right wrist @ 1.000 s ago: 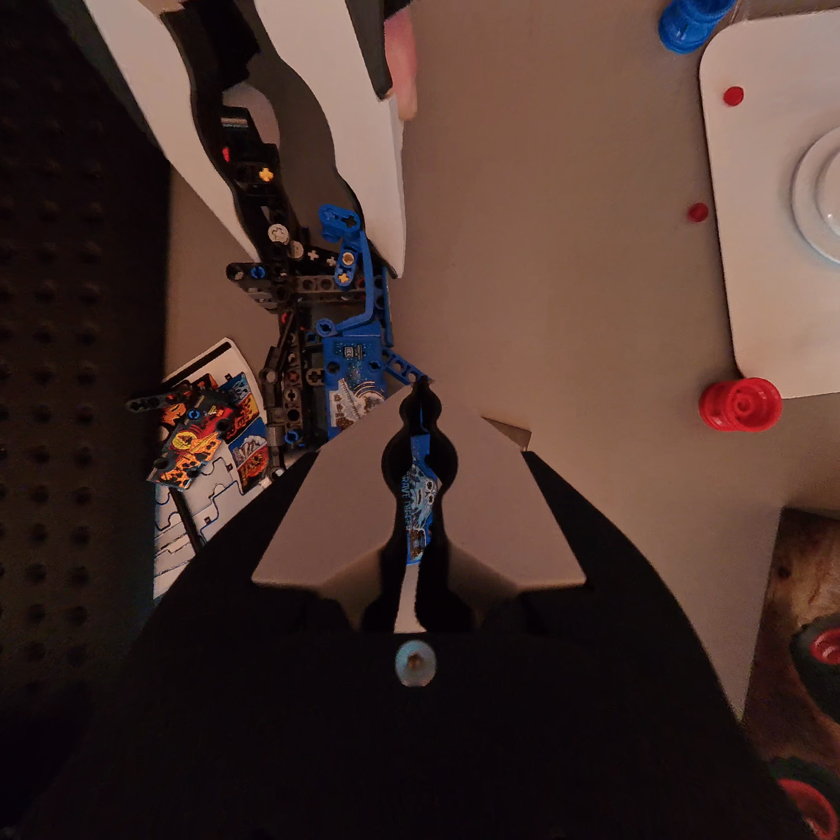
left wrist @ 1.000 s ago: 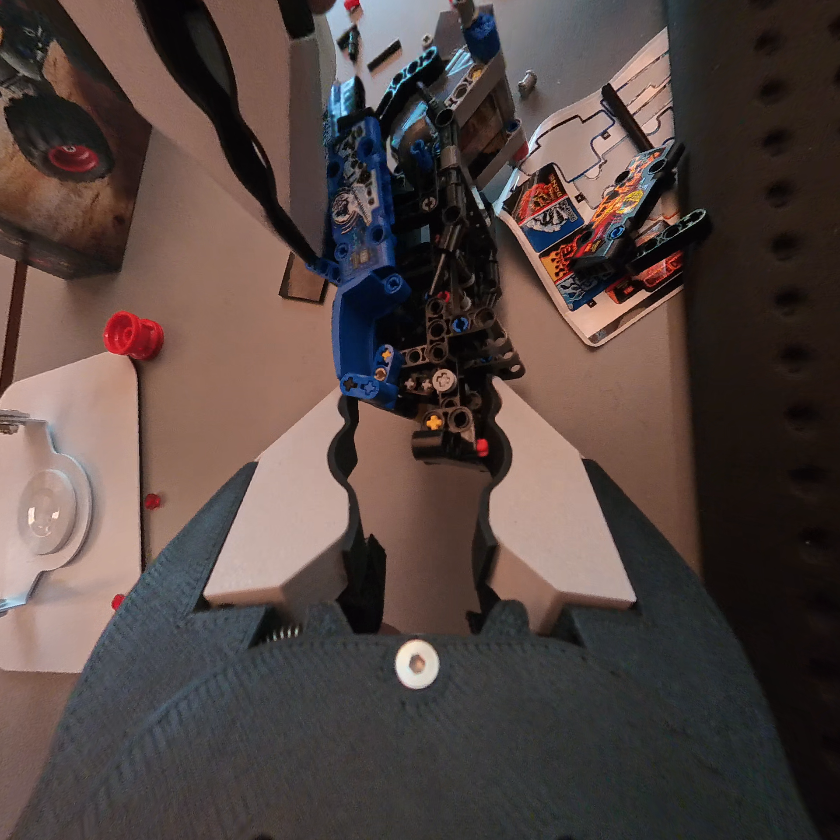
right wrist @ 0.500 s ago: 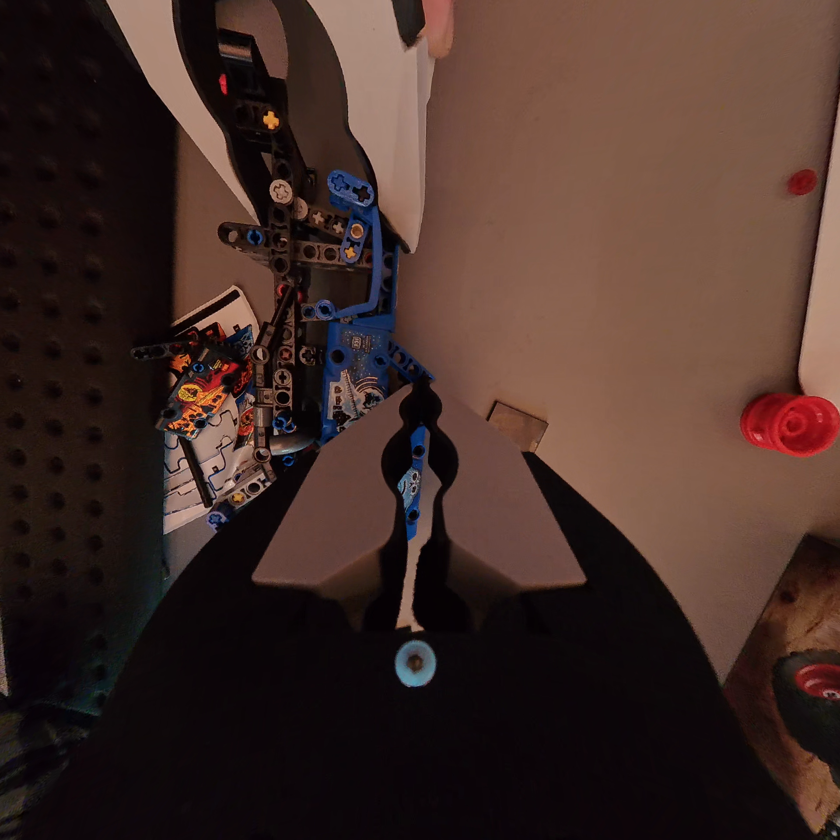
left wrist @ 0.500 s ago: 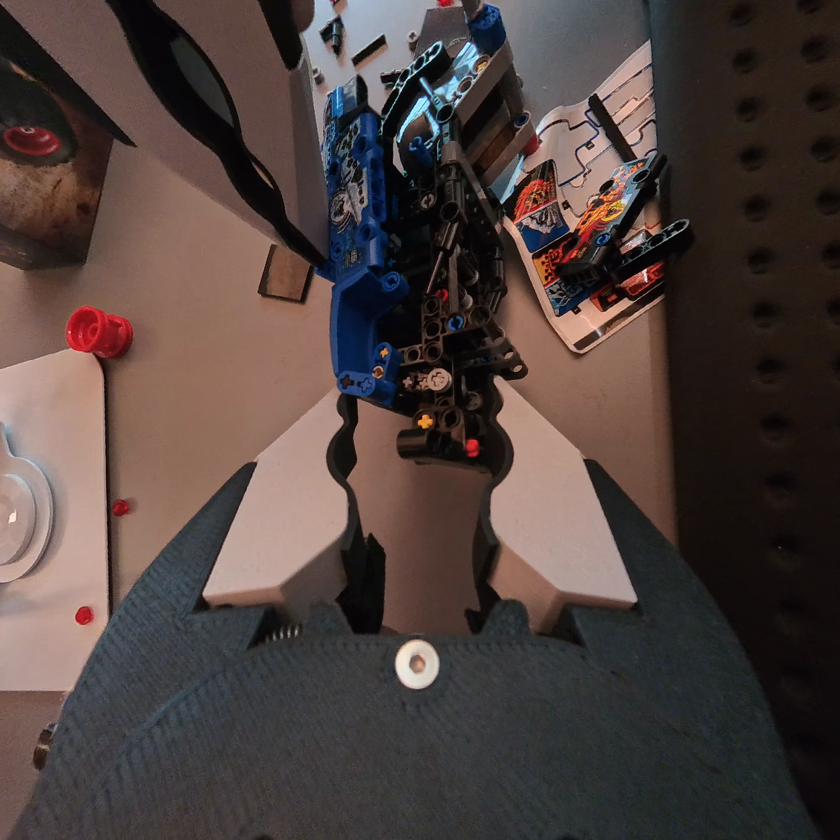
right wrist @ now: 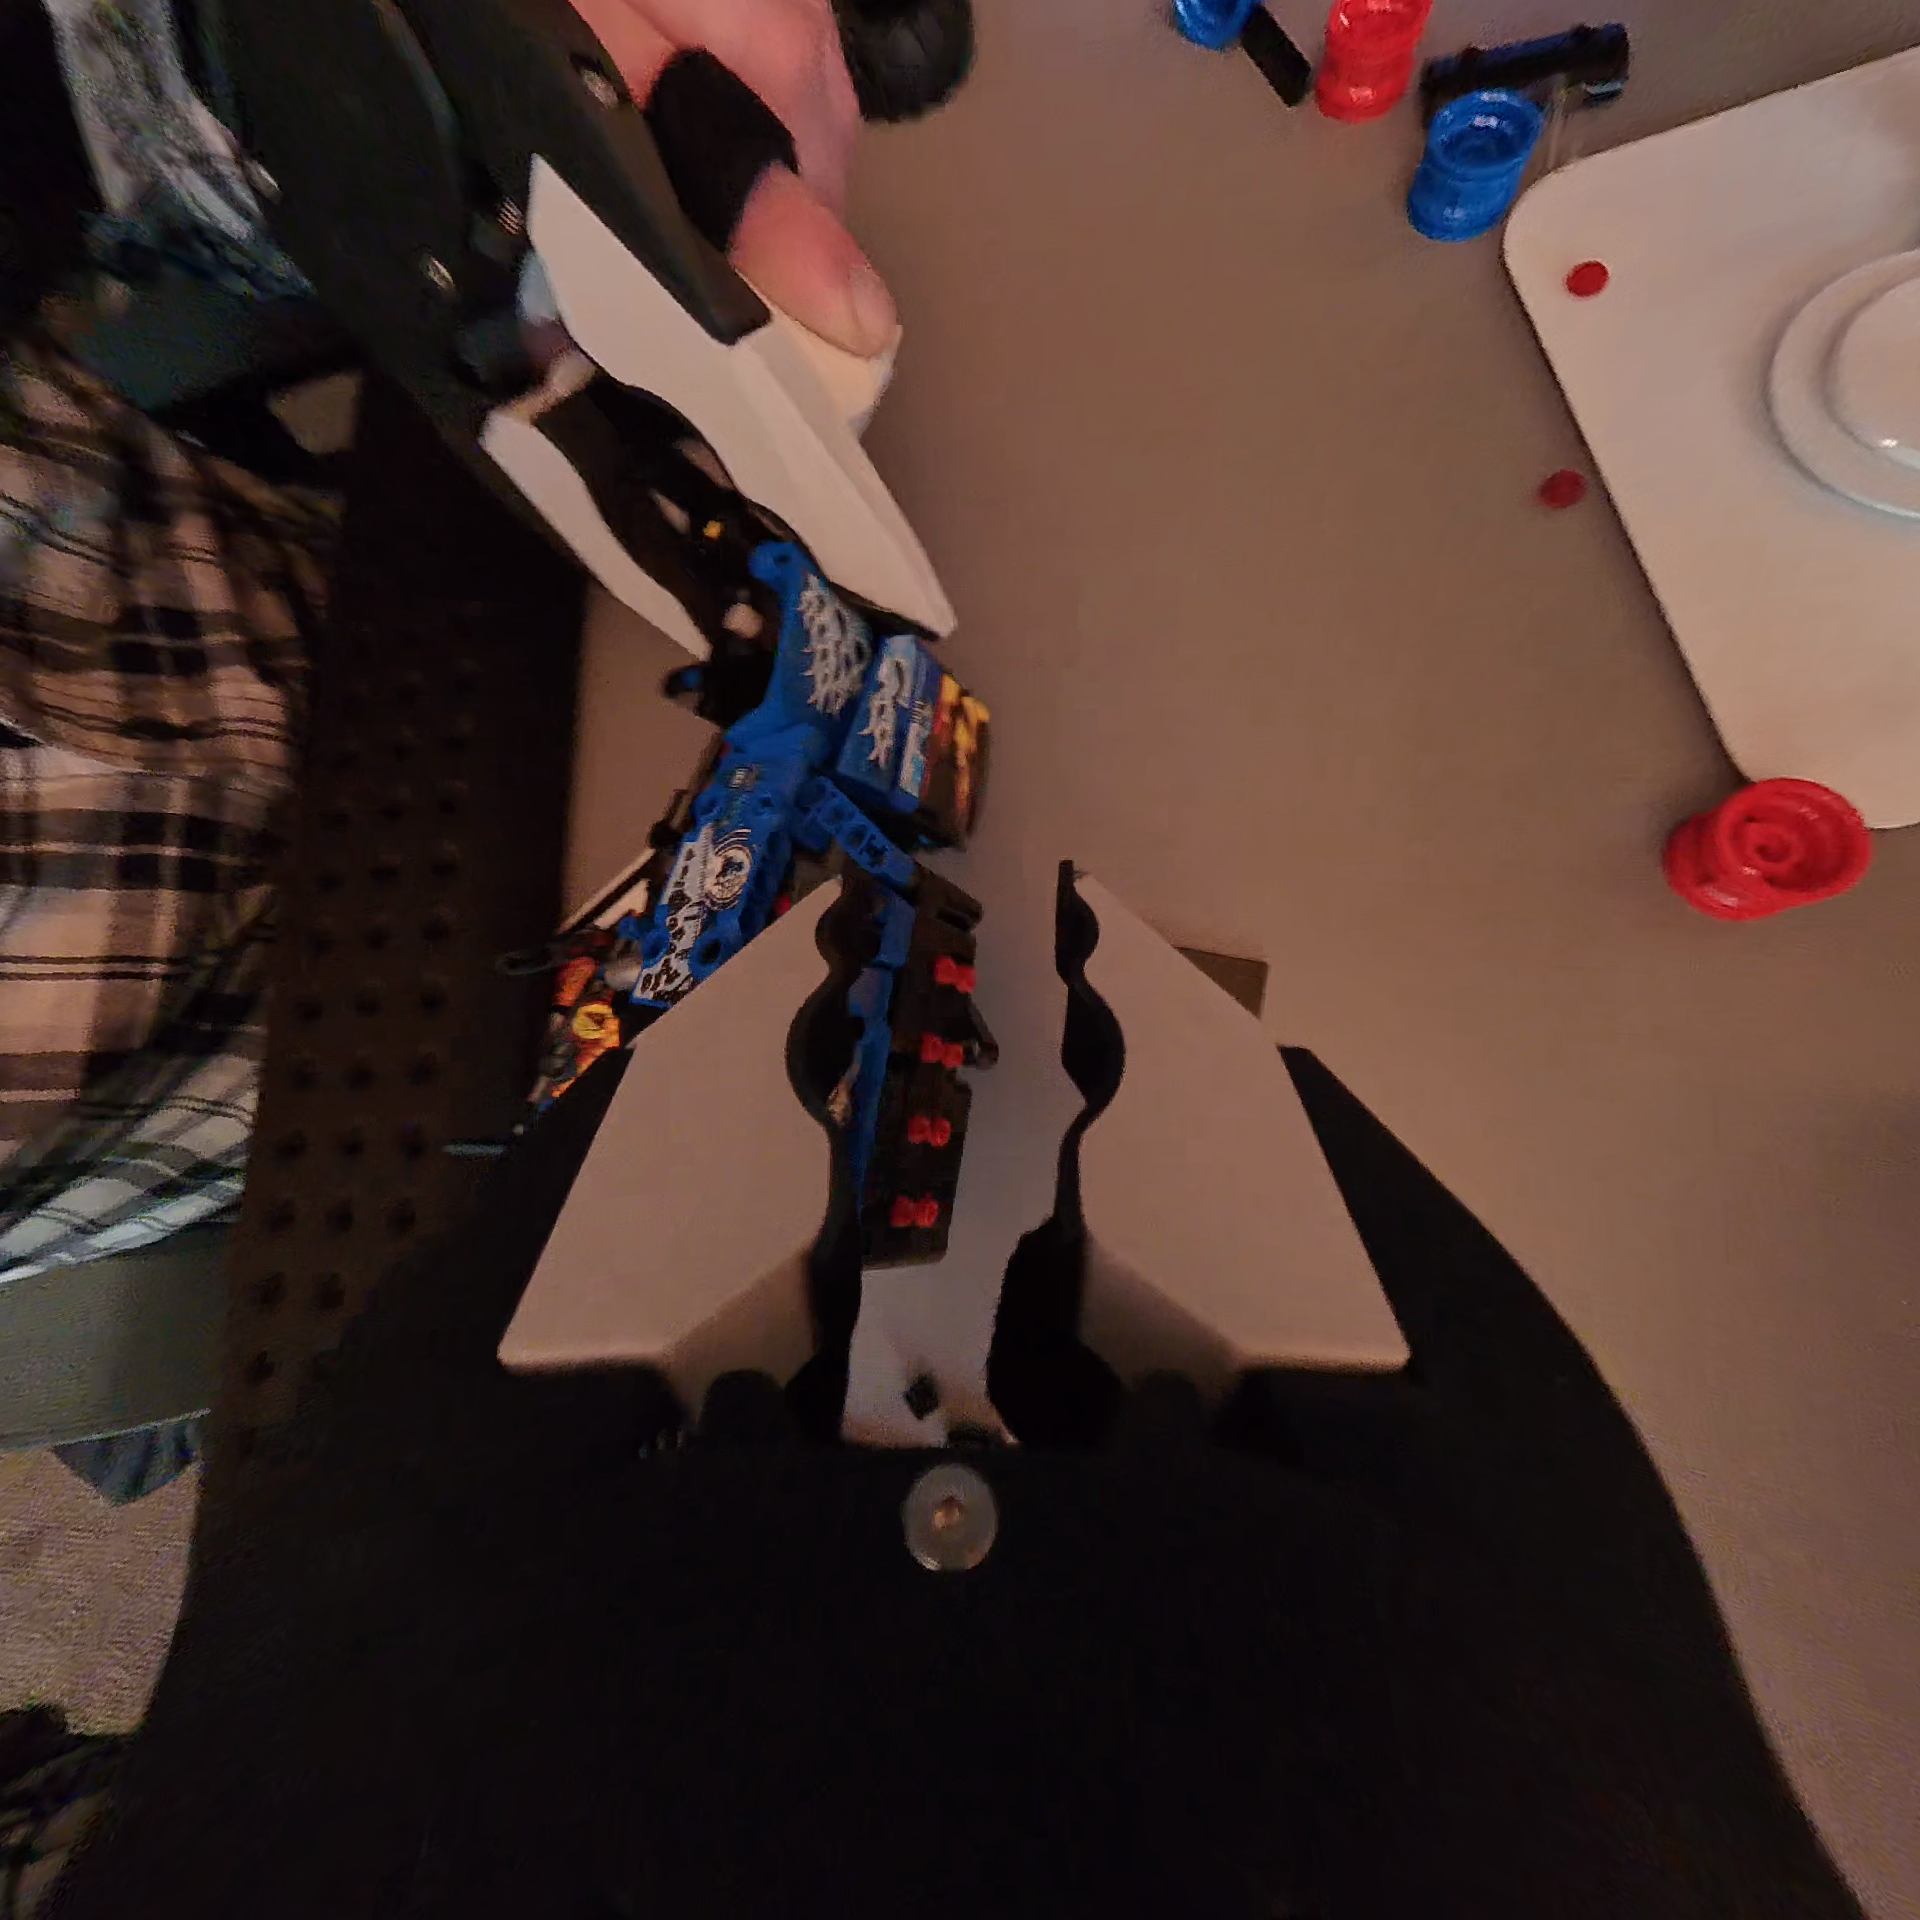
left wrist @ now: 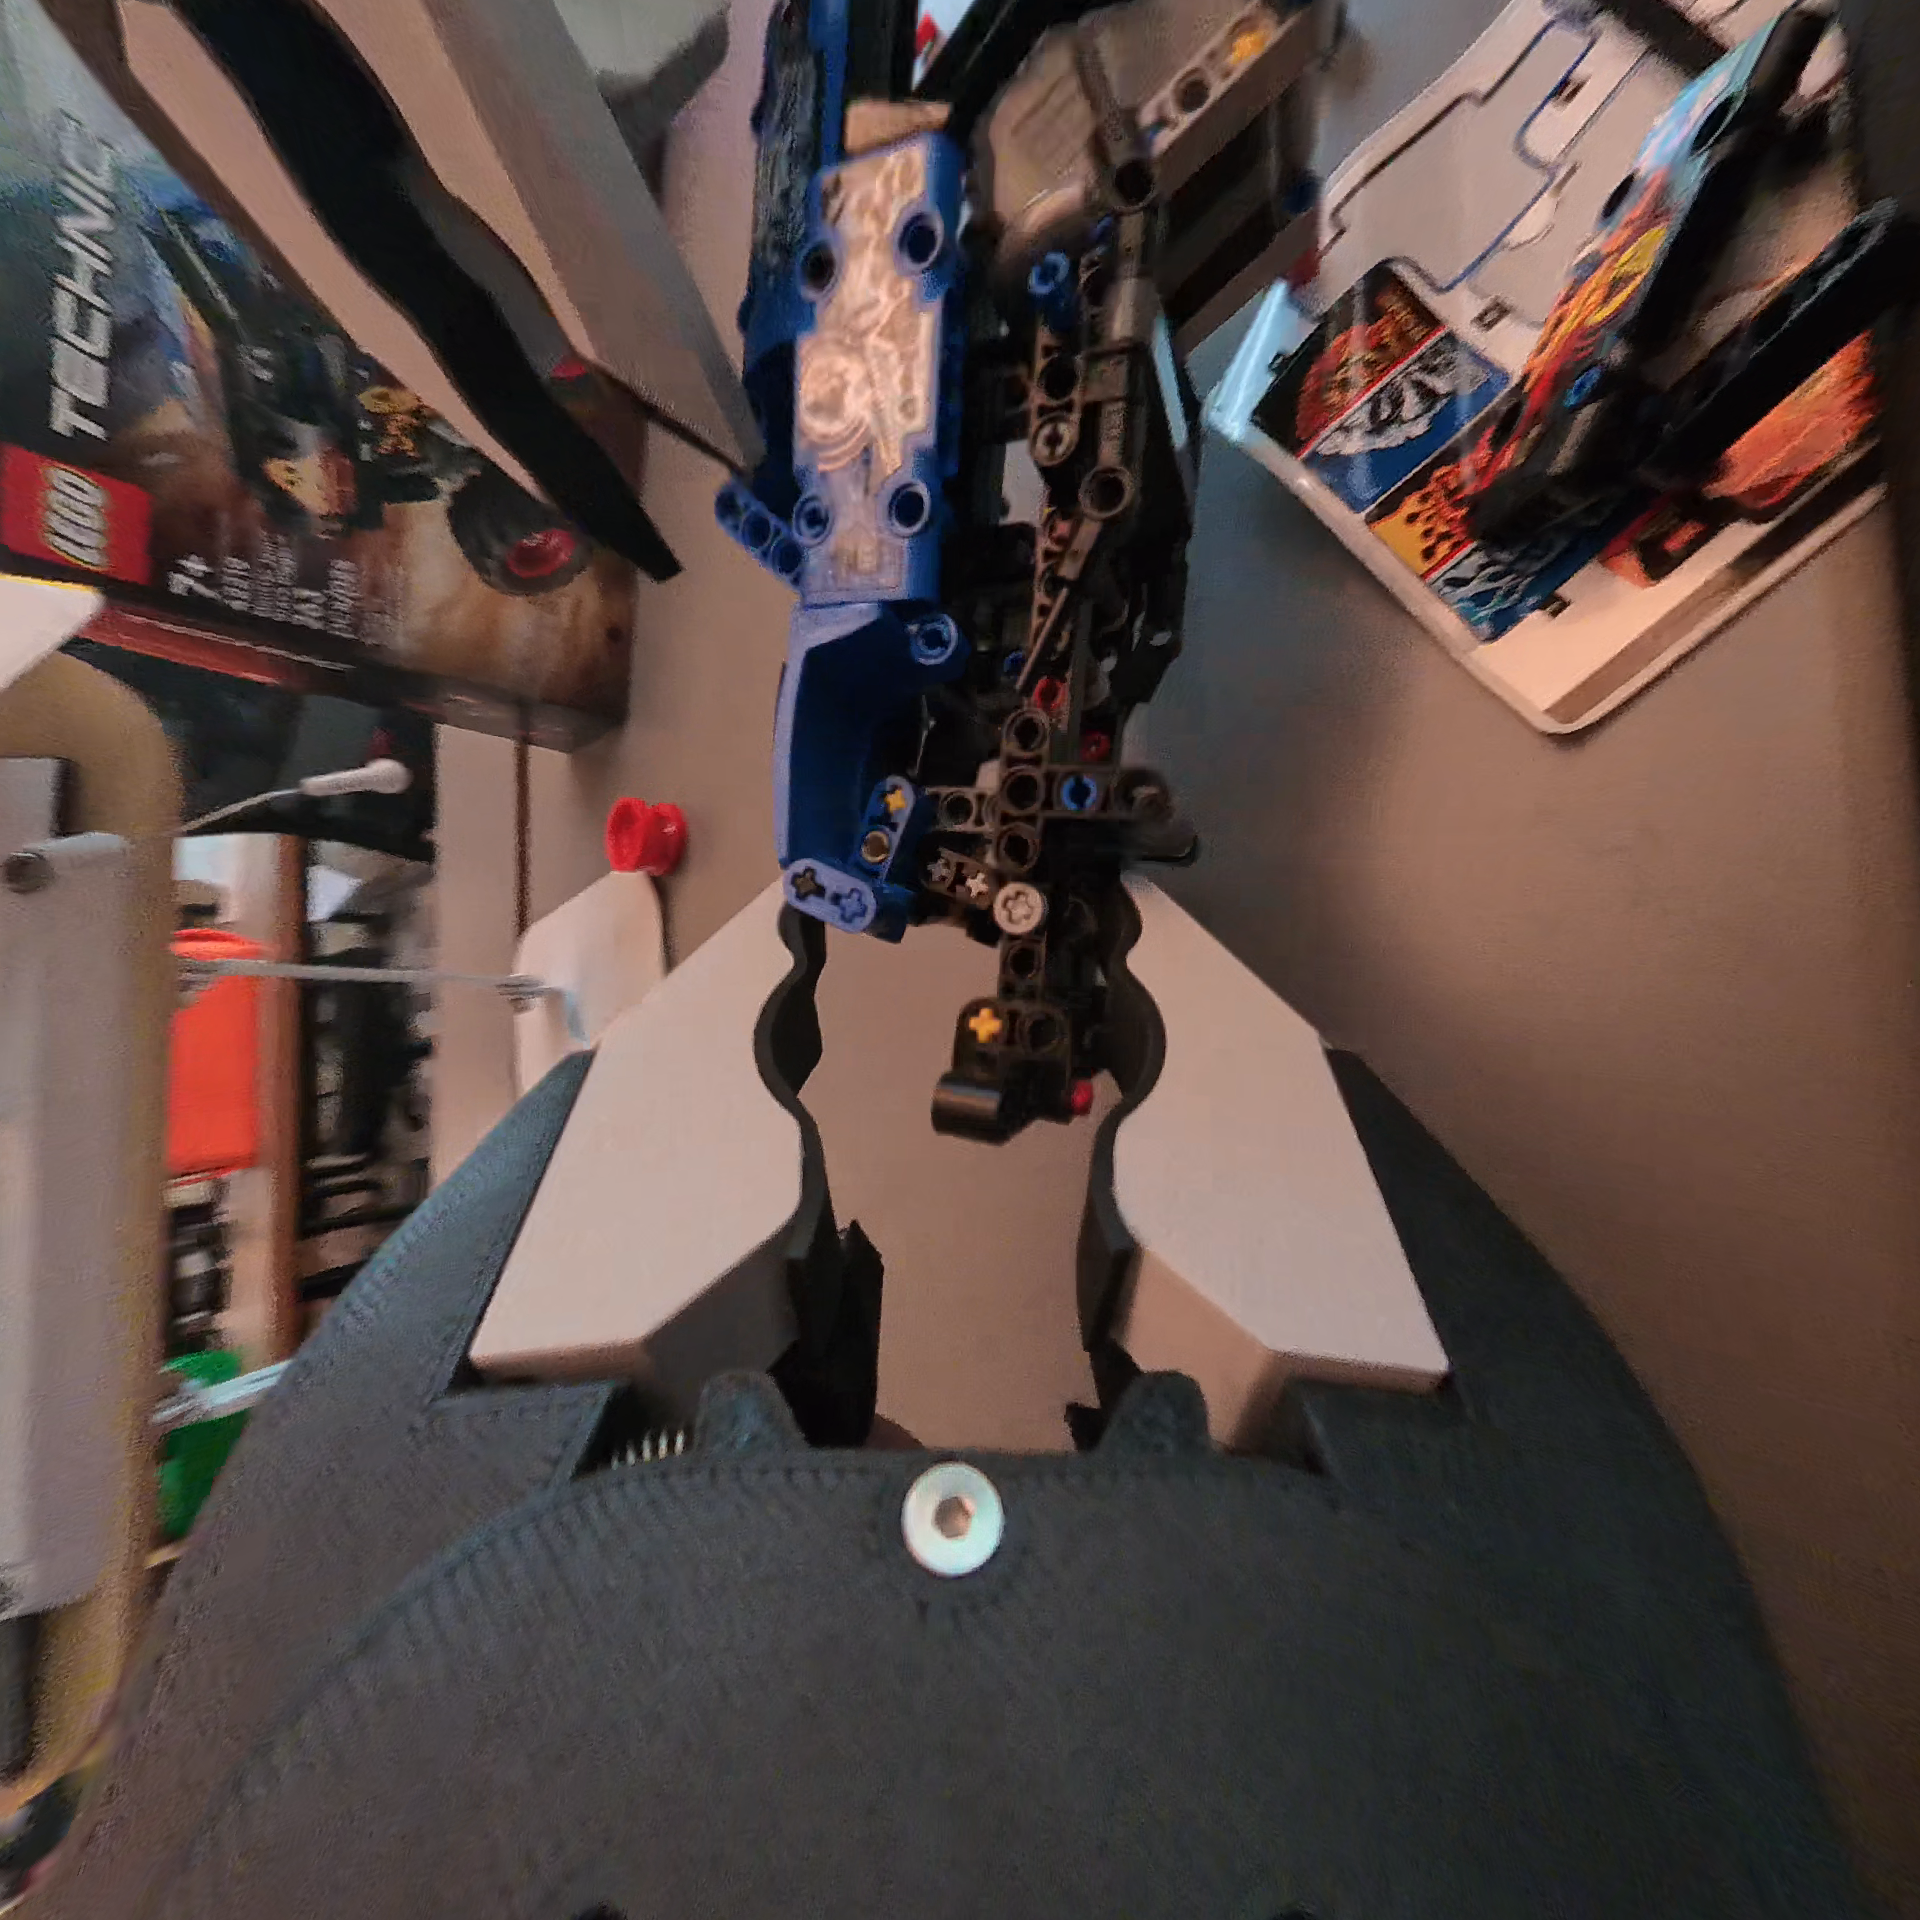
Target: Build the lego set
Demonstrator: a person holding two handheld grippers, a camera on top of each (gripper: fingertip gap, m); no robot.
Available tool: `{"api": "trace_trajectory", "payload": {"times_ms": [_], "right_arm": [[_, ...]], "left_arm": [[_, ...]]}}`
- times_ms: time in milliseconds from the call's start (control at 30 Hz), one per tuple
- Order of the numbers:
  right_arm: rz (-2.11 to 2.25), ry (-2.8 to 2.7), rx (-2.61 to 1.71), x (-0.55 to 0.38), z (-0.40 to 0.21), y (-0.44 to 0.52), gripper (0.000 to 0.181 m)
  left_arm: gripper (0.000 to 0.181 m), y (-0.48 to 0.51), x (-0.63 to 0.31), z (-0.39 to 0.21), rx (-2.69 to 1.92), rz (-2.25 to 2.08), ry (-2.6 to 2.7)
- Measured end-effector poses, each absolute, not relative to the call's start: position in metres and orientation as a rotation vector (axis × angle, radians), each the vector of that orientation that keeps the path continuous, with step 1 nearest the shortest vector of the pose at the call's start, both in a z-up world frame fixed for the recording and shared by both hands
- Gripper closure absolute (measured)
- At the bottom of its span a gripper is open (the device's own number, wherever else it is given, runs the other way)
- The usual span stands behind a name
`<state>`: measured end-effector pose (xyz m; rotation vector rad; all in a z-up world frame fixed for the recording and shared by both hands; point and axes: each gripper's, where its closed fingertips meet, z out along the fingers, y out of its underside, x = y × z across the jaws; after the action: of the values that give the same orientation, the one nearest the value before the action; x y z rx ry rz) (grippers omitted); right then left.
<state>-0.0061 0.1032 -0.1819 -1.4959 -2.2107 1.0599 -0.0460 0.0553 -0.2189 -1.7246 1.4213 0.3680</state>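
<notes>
The half-built lego model point(left wrist: 997, 582), a black frame with blue printed panels, hangs tilted above the grey table. My left gripper point(left wrist: 961, 935) is shut on its narrow black and blue end. In the right wrist view the left gripper point(right wrist: 821, 634) shows at the upper left, a person's hand point(right wrist: 790, 208) on it, holding the model point(right wrist: 790, 748). My right gripper point(right wrist: 954, 878) is open. A blue panel edge and a black block with red pins point(right wrist: 925, 1091) sit between its jaws, against the left finger. The right gripper's fingers point(left wrist: 623, 260) show at the upper left in the left wrist view.
A sticker sheet point(left wrist: 1455, 468) with orange and black panels point(left wrist: 1621, 343) lies right of the model. The set's box point(left wrist: 260, 468) is on the left. Red hubs point(right wrist: 1766, 847) point(right wrist: 1371, 52), a blue hub point(right wrist: 1470, 166) and a white base plate point(right wrist: 1714, 468) lie right. A black perforated board point(right wrist: 395, 935) borders the table. Some 8 cm of space lies between my two pairs of fingers.
My right gripper has opened; it was shut on the blue panel before. My left gripper has lifted and tilted the model, and both views have swung.
</notes>
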Motion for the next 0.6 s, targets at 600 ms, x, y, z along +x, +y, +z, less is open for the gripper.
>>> {"api": "trace_trajectory", "payload": {"times_ms": [600], "right_arm": [[0.9,-2.078,-1.702,0.009,-0.192,0.071,0.089]], "left_arm": [[0.145,0.082,-0.08,-0.229,-1.786,0.707,1.365]]}}
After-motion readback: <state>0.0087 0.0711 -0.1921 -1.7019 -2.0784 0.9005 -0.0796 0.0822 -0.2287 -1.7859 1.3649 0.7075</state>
